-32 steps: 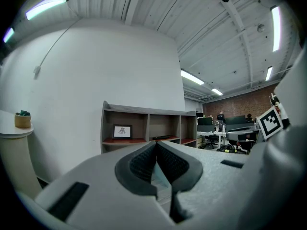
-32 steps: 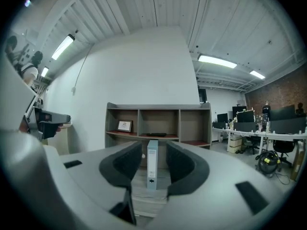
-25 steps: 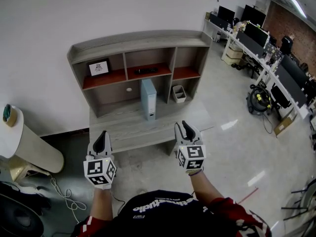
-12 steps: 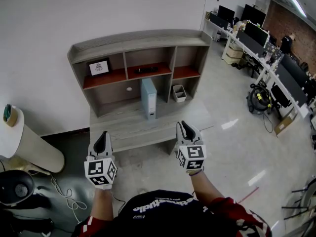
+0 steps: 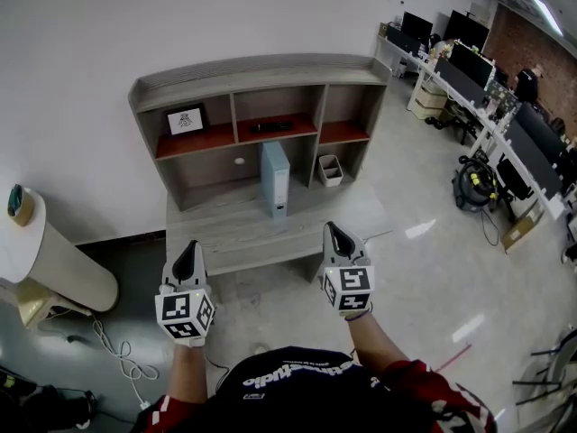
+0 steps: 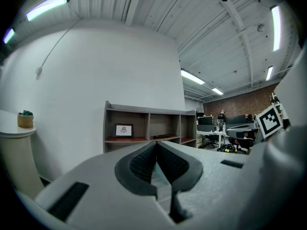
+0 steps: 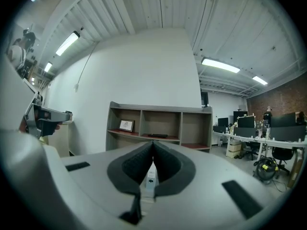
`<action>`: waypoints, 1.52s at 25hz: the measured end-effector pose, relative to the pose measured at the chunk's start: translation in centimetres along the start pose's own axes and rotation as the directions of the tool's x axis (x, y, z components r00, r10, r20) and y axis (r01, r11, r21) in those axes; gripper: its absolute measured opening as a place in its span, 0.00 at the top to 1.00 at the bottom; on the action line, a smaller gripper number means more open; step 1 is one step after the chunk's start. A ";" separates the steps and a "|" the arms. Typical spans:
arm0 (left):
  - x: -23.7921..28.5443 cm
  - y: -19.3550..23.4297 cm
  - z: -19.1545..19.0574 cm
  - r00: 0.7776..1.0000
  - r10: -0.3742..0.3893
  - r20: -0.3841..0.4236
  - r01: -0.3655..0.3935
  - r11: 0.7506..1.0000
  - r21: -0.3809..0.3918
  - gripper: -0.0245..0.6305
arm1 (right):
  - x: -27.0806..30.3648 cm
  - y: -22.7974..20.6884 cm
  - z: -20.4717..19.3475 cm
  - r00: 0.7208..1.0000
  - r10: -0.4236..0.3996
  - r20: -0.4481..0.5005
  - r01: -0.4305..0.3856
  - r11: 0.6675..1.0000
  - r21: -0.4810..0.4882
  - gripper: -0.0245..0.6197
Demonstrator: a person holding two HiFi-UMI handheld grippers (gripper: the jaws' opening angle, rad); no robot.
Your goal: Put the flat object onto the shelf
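Note:
A light-blue binder point(image 5: 275, 179) stands upright on the lower surface of the grey shelf unit point(image 5: 257, 69); it also shows in the gap below the jaws as the binder point(image 7: 150, 176) in the right gripper view. A flat black object point(image 5: 270, 127) lies in the middle upper compartment. My left gripper point(image 5: 187, 247) and right gripper point(image 5: 334, 230) hover side by side in front of the unit, well short of it. Both are shut with nothing between the pads, as the left gripper point(image 6: 156, 143) and right gripper point(image 7: 152, 143) show in their own views.
A framed picture point(image 5: 185, 120) stands in the upper left compartment, a small white bin point(image 5: 330, 170) in the lower right one. A round white table point(image 5: 41, 251) with a small pot point(image 5: 18, 204) is at the left. Office desks with monitors point(image 5: 487, 79) fill the right.
The right gripper's jaws have closed from slightly apart to shut. A dark object at the lower left has left the view. Both grippers have stayed nearly in place.

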State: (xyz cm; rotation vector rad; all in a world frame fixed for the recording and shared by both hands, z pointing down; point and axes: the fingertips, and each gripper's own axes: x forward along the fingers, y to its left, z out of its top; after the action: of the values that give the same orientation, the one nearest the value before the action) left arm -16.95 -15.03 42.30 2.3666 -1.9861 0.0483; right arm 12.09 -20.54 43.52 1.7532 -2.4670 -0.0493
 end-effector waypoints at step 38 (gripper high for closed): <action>-1.7 -1.4 -0.8 1.000 -0.006 -0.013 0.006 1.000 -0.007 0.95 | -1.6 0.7 -1.5 0.999 0.037 -0.038 -0.038 0.999 -0.004 0.96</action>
State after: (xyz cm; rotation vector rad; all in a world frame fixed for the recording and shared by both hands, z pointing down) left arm -15.84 -13.06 42.93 2.3617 -1.9707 0.0558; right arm 12.16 -18.74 44.90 1.6891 -2.4698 -0.0186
